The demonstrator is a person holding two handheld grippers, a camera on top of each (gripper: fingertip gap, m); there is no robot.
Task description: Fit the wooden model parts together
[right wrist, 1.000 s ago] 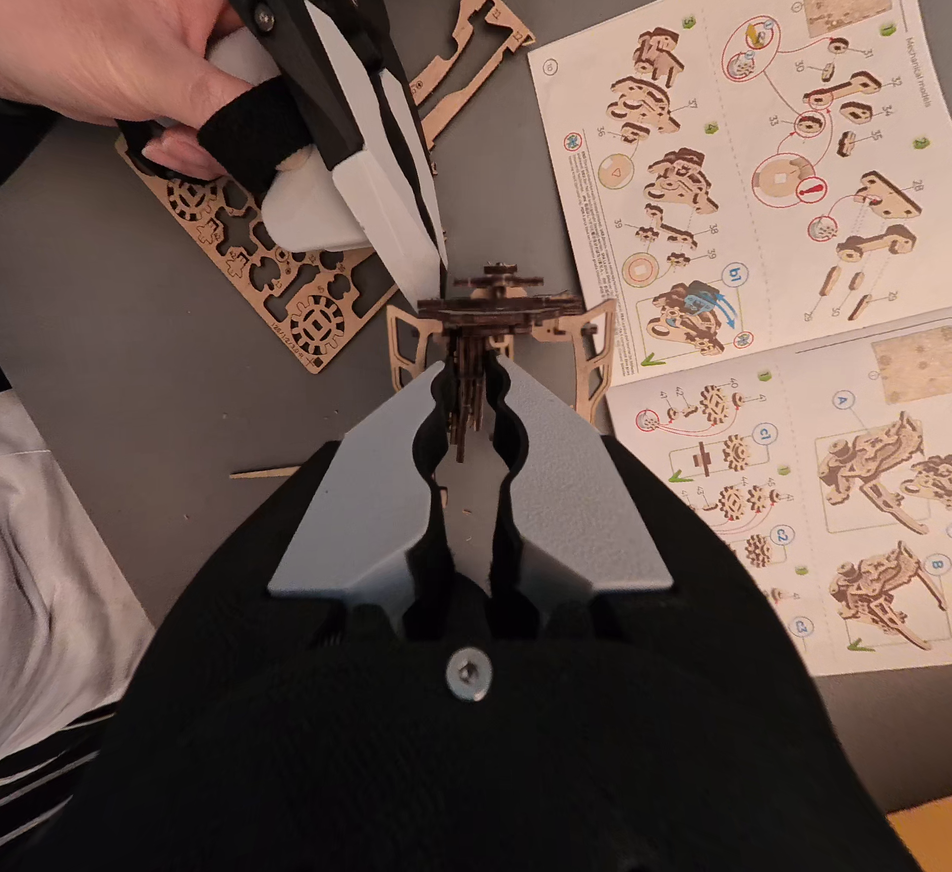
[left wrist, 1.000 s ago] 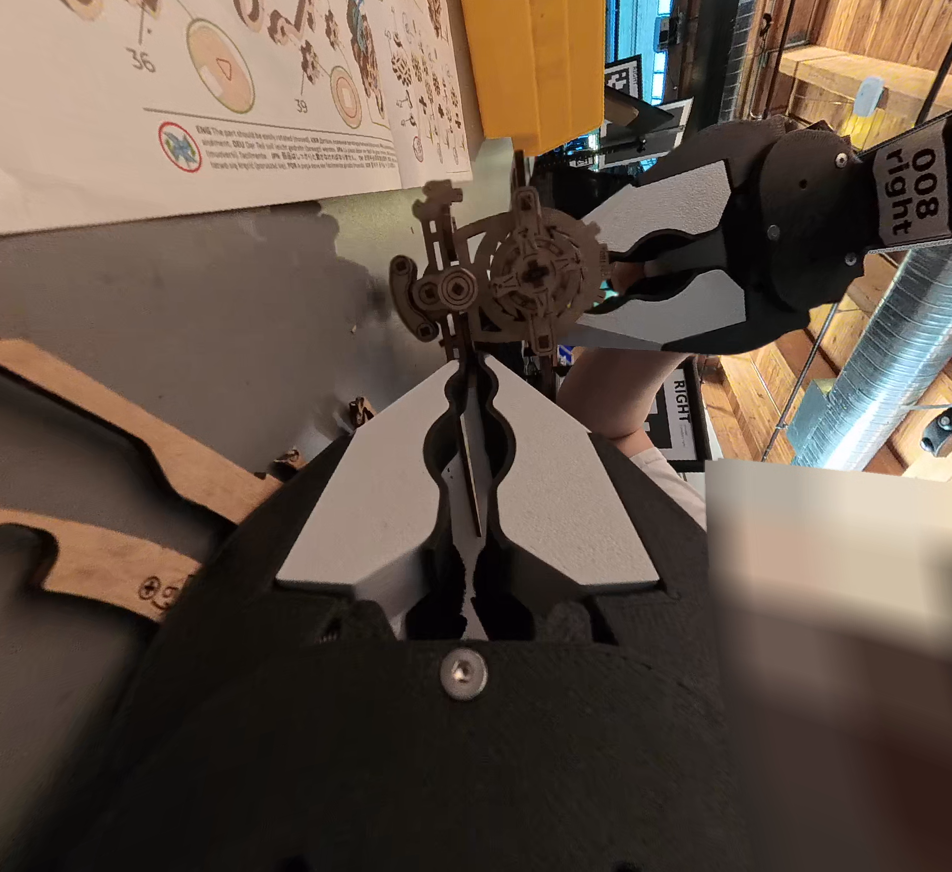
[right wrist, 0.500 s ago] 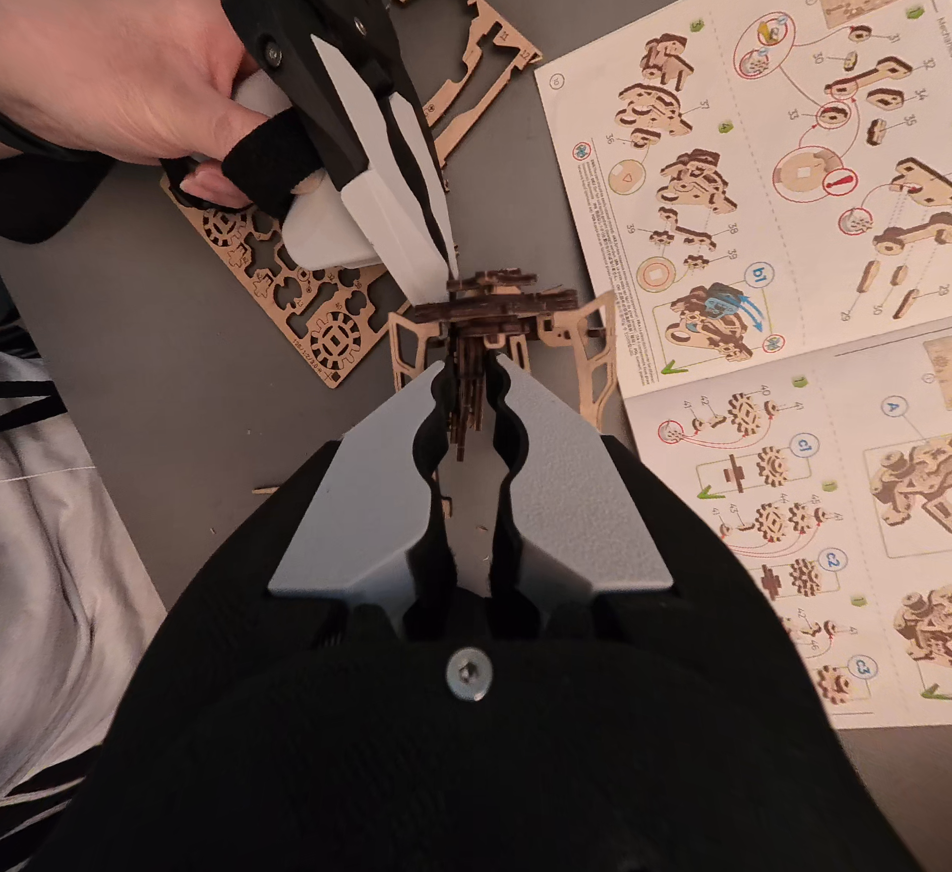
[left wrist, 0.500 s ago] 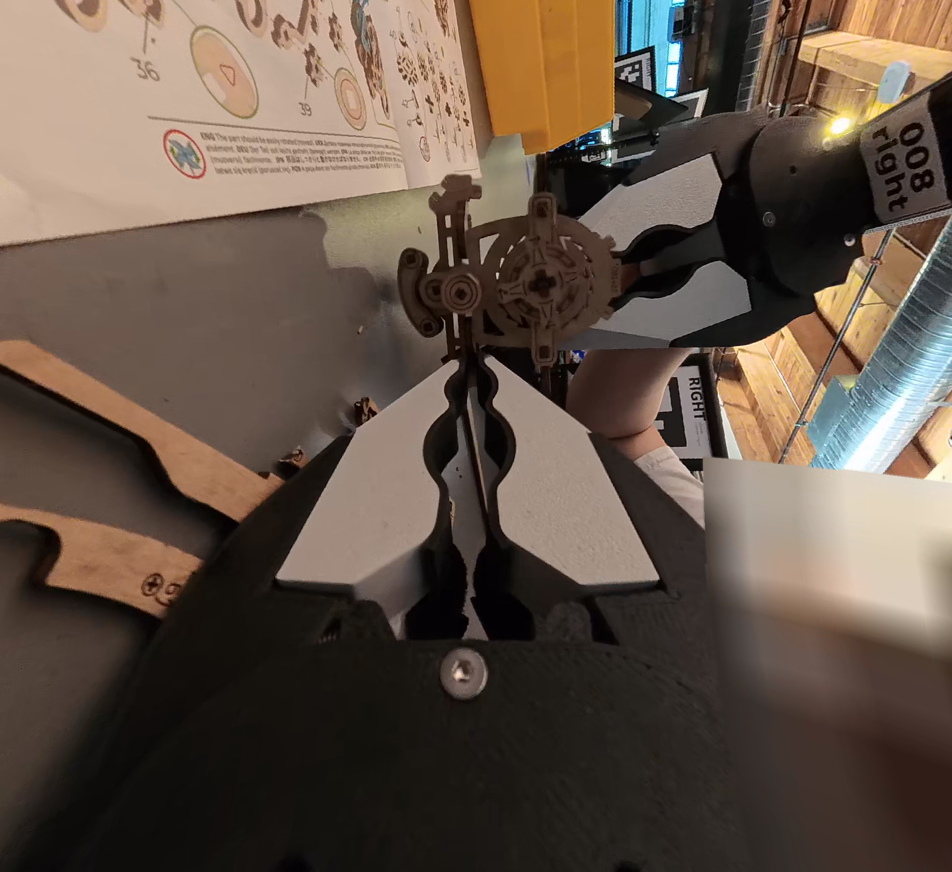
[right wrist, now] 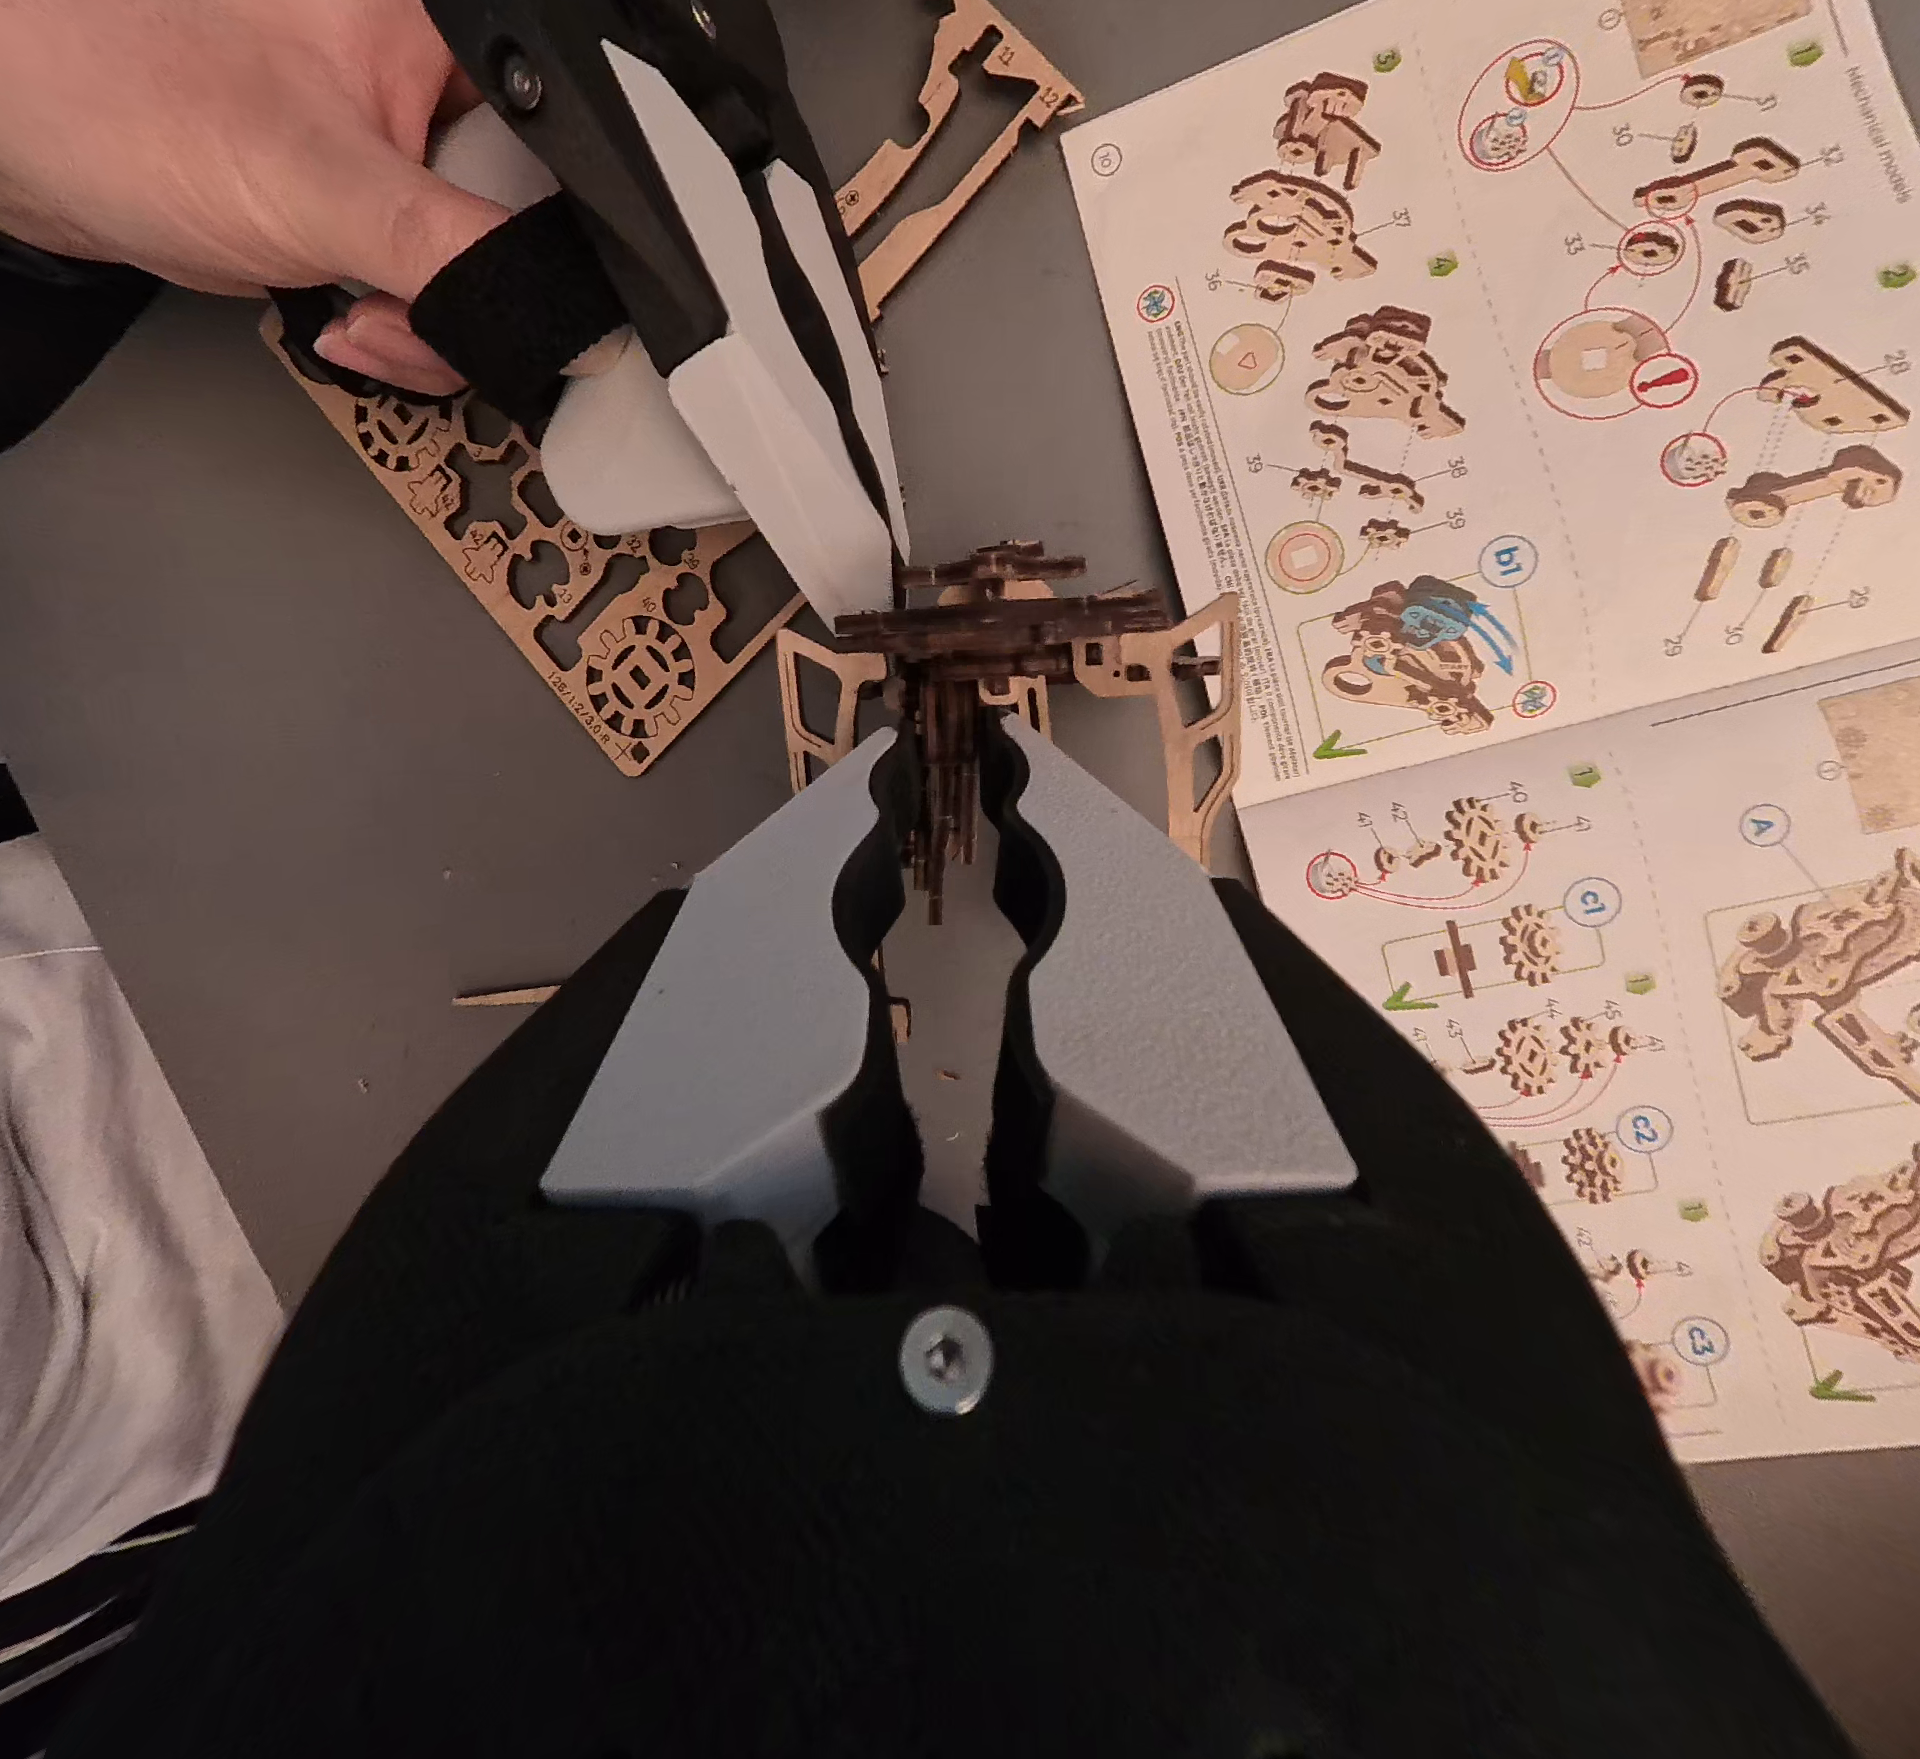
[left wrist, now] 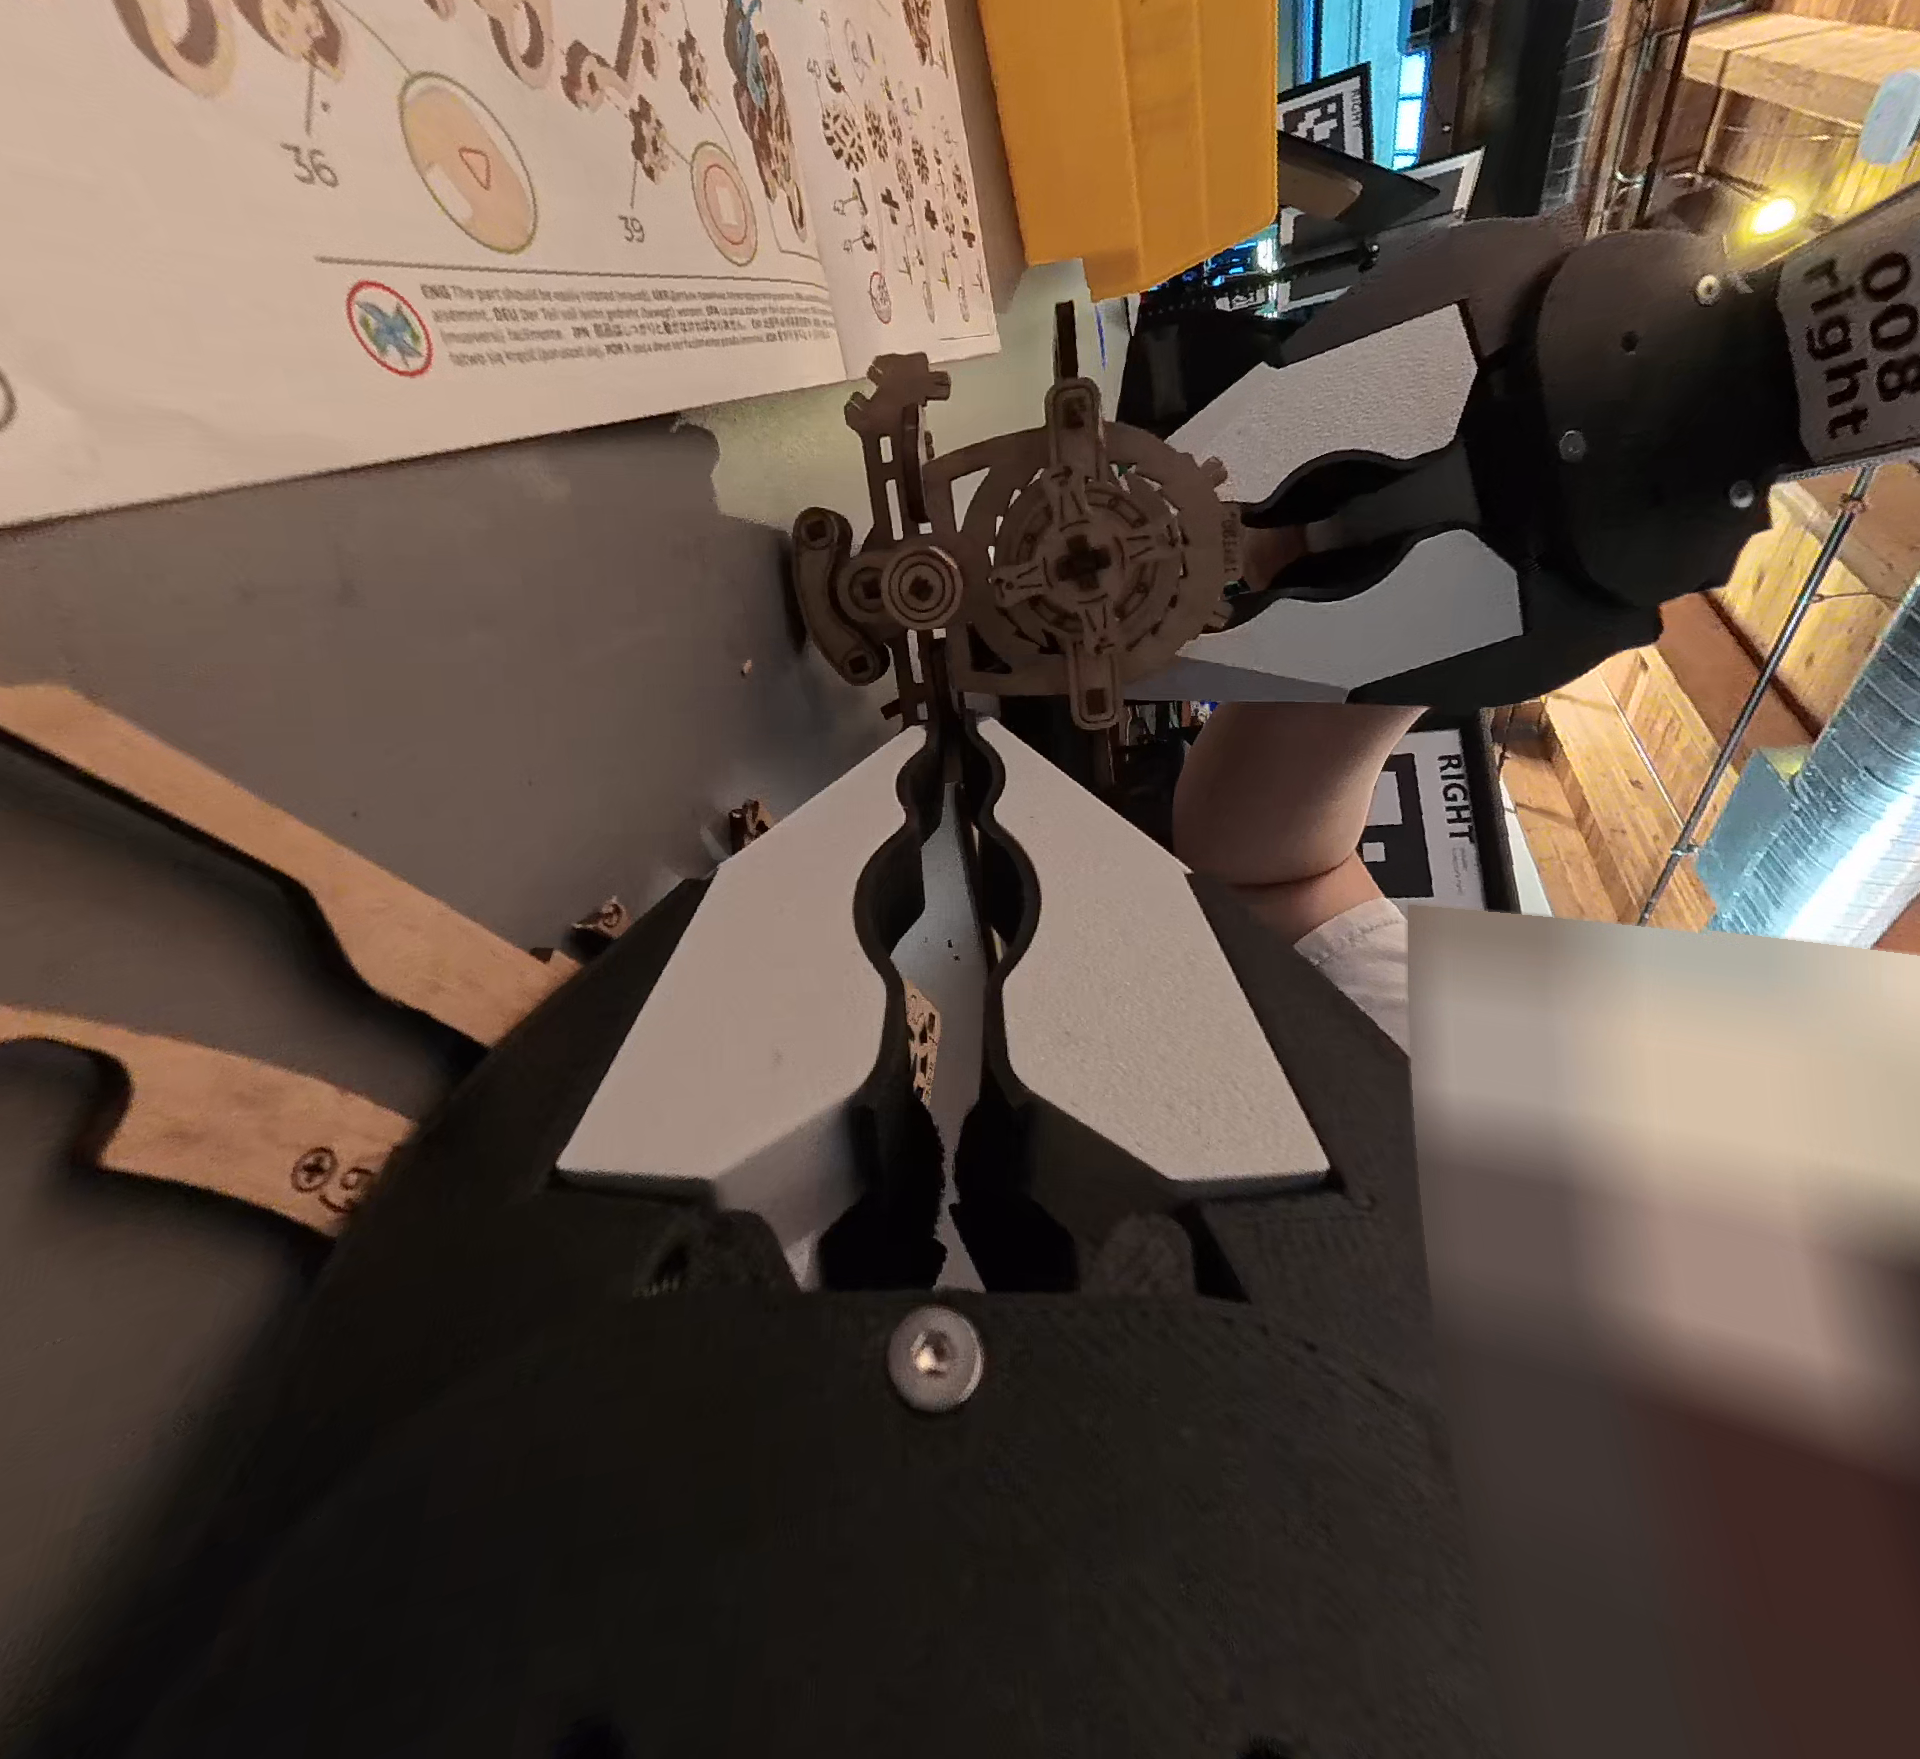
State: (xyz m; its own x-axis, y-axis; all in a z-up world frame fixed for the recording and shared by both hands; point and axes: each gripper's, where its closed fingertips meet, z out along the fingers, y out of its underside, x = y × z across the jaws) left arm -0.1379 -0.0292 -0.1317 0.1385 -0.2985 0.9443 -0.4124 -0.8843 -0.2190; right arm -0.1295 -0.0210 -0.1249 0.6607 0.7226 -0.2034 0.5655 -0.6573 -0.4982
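Since a second ago you have lifted the model (right wrist: 982, 660) slightly up and away from the table (right wrist: 260, 826), and your left hand (right wrist: 197, 120) has come further into the right wrist view. Your right claw (right wrist: 948, 743) is clamped on the model's stacked wooden core. Your left claw (left wrist: 943, 722) pinches a thin slotted strip (left wrist: 902, 504) at the model's edge, beside the gear wheel (left wrist: 1086, 561). Below the model a loose frame piece (right wrist: 1195, 722) lies on the table. Left of it sits a punched-out sheet (right wrist: 499, 525); right of it, the instructions (right wrist: 1558, 462). A yellow bin (left wrist: 1122, 47) stands beyond those.
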